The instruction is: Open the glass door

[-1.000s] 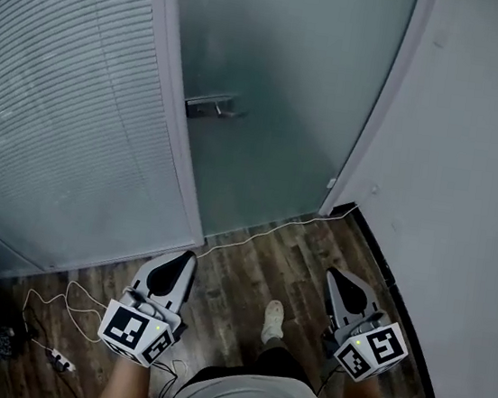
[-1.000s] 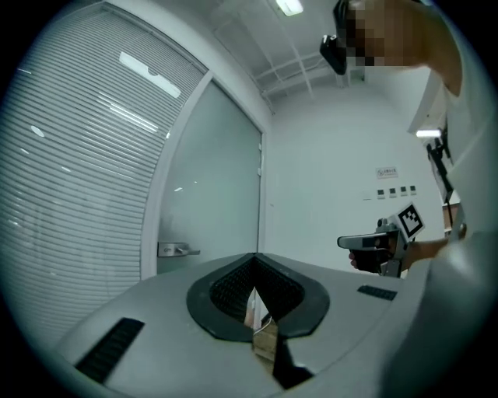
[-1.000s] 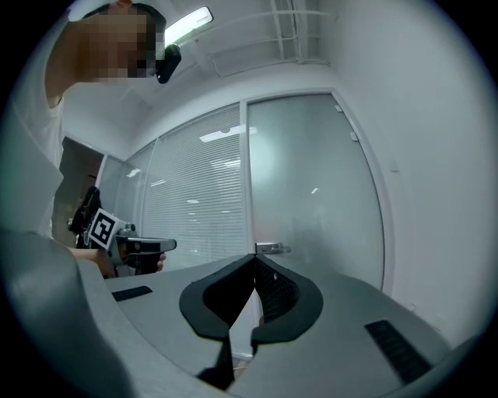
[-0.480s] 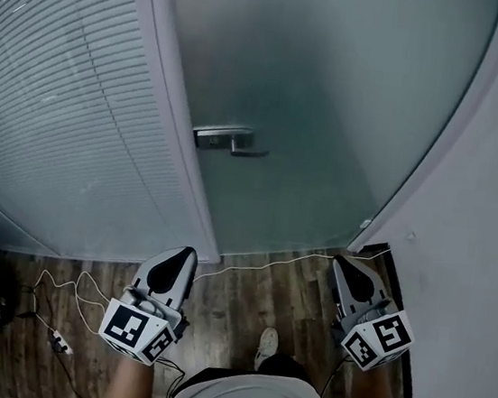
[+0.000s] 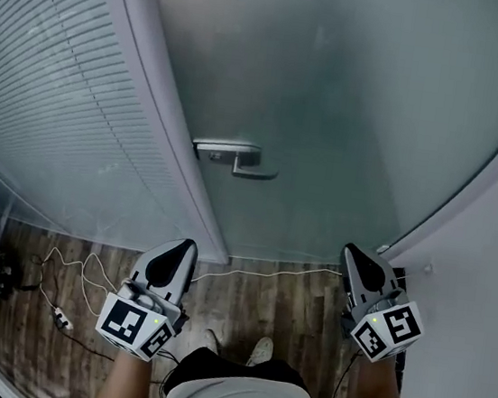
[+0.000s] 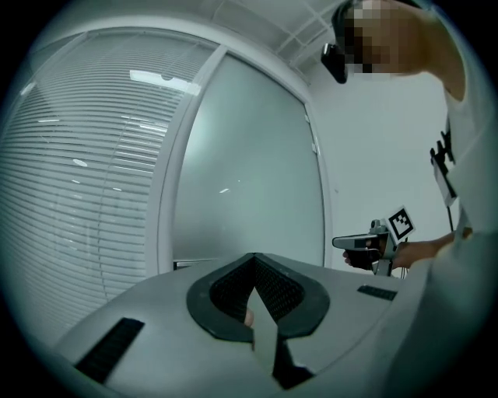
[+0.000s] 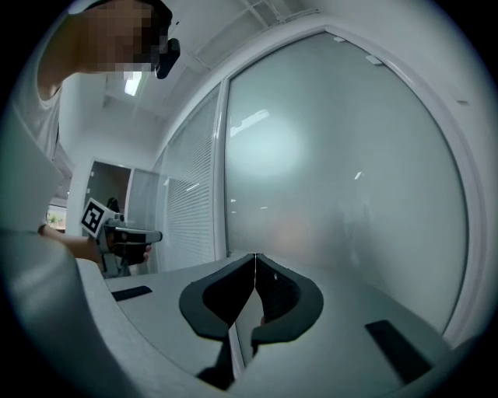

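A frosted glass door [image 5: 335, 96] fills the upper middle of the head view, set in a pale frame. Its metal lever handle [image 5: 236, 157] sits near the door's left edge. My left gripper [image 5: 171, 259] hangs below the handle, a short way in front of the door, jaws shut and empty. My right gripper [image 5: 357, 259] is at the door's lower right corner, also shut with nothing held. In the left gripper view the door [image 6: 257, 171] stands ahead past my left gripper [image 6: 253, 281]. The right gripper view faces the door's glass [image 7: 342, 171] beyond my right gripper [image 7: 254, 264].
A glass panel with horizontal blinds [image 5: 53, 95] stands left of the door. A white wall [image 5: 491, 298] is on the right. A white cable [image 5: 258, 268] and power strip [image 5: 58, 319] lie on the wooden floor [image 5: 235, 301]. The person's feet stand between the grippers.
The door and handle have grown larger and slid down in the head view as the person stepped closer. Both grippers moved forward with them and stayed shut.
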Available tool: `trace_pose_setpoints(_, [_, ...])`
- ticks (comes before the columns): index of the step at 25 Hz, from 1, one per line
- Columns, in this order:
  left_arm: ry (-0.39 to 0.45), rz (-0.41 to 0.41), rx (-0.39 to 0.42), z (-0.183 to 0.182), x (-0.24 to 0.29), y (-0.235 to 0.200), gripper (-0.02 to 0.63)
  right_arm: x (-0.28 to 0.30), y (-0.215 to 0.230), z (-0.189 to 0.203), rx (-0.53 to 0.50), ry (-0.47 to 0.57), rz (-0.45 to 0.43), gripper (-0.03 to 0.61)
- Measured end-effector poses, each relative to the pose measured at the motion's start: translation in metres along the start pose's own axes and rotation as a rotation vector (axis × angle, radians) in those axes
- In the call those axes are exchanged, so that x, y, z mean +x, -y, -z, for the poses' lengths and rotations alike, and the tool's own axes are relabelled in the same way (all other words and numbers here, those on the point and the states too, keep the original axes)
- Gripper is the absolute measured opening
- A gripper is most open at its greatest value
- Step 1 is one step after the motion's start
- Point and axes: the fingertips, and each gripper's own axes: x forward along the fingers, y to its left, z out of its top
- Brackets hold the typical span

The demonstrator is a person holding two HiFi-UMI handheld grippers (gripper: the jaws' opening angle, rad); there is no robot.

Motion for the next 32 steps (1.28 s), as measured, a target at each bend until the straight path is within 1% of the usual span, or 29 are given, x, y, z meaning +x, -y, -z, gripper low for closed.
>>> trace_pose_setpoints(5, [-0.001,0.004,0.008,0.000,0.017,-0.010,-0.002,0.028,0.007,0.006,-0.005,-0.009,-0.019,0.002])
trace_pose_setpoints(12, [0.013,0.045,0.009,-0.004,0.034,-0.038,-0.002,0.070,0.001,0.009,-0.063,-0.053,-0.034,0.003])
trace_pose_setpoints(14, [0.016,0.055,0.005,-0.006,0.037,-0.048,-0.002,0.085,-0.001,0.011,-0.081,-0.089,-0.043,0.022])
trace_pose_setpoints(17, [0.018,0.064,-0.007,-0.001,0.043,-0.058,-0.002,0.106,-0.003,0.019,-0.120,-0.138,-0.073,0.094])
trace_pose_setpoints(22, [0.012,0.064,-0.031,0.006,0.051,-0.075,-0.002,0.146,-0.003,0.036,-0.205,-0.226,-0.115,0.153])
trace_pose_setpoints(26, [0.011,0.049,-0.045,0.004,0.052,-0.089,-0.002,0.181,-0.003,0.048,-0.279,-0.293,-0.155,0.171])
trace_pose_setpoints(32, [-0.014,0.029,-0.050,0.021,0.055,-0.097,-0.002,0.216,-0.005,0.072,-0.410,-0.354,-0.221,0.175])
